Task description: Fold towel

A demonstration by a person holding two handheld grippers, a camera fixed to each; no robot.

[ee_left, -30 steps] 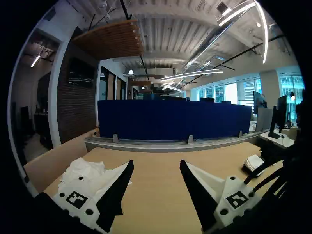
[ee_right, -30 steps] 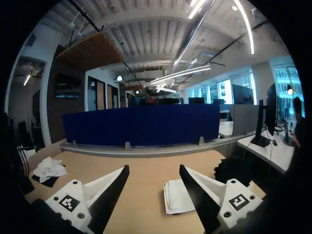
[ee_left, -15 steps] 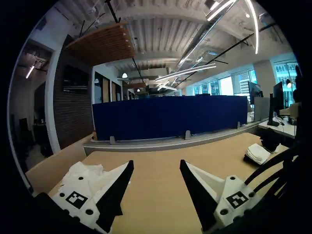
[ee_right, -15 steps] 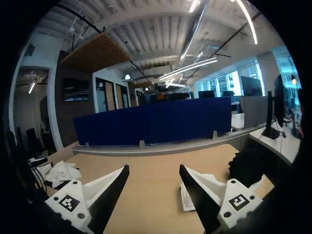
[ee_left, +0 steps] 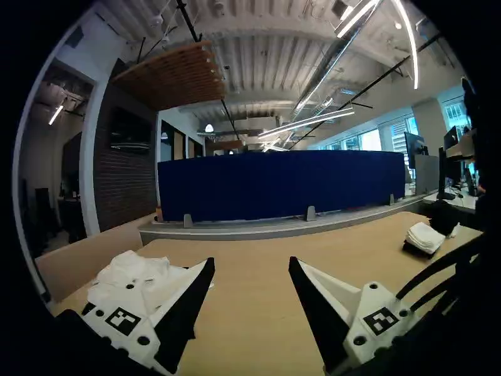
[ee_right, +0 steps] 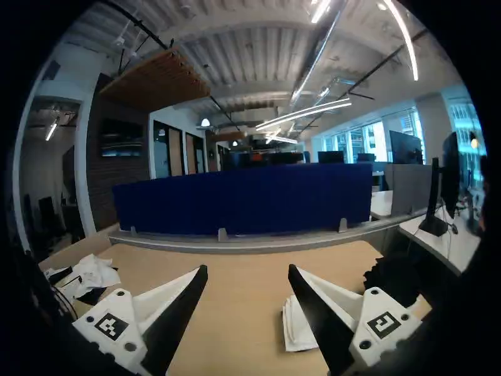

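Note:
In the left gripper view a crumpled white towel (ee_left: 134, 271) lies on the wooden table (ee_left: 250, 288), partly behind the left finger of my left gripper (ee_left: 250, 276), which is open and holds nothing. A folded white towel (ee_left: 424, 237) rests on something dark at the table's far right. In the right gripper view my right gripper (ee_right: 247, 282) is open and holds nothing. A folded white towel (ee_right: 294, 316) lies on the table (ee_right: 244, 301) beside its right finger. The crumpled white towel (ee_right: 94, 271) sits at the left edge.
A blue divider panel (ee_left: 275, 185) on a grey rail runs along the table's far edge. A dark bundle (ee_right: 394, 276) sits at the right end of the table. Monitors (ee_right: 441, 188) stand on a neighbouring desk to the right. Black cables (ee_left: 438, 276) cross the lower right.
Both views have swung a little over the table. In the left gripper view the folded towel drifted right and up. In the right gripper view the crumpled towel shifted. Both grippers stayed open.

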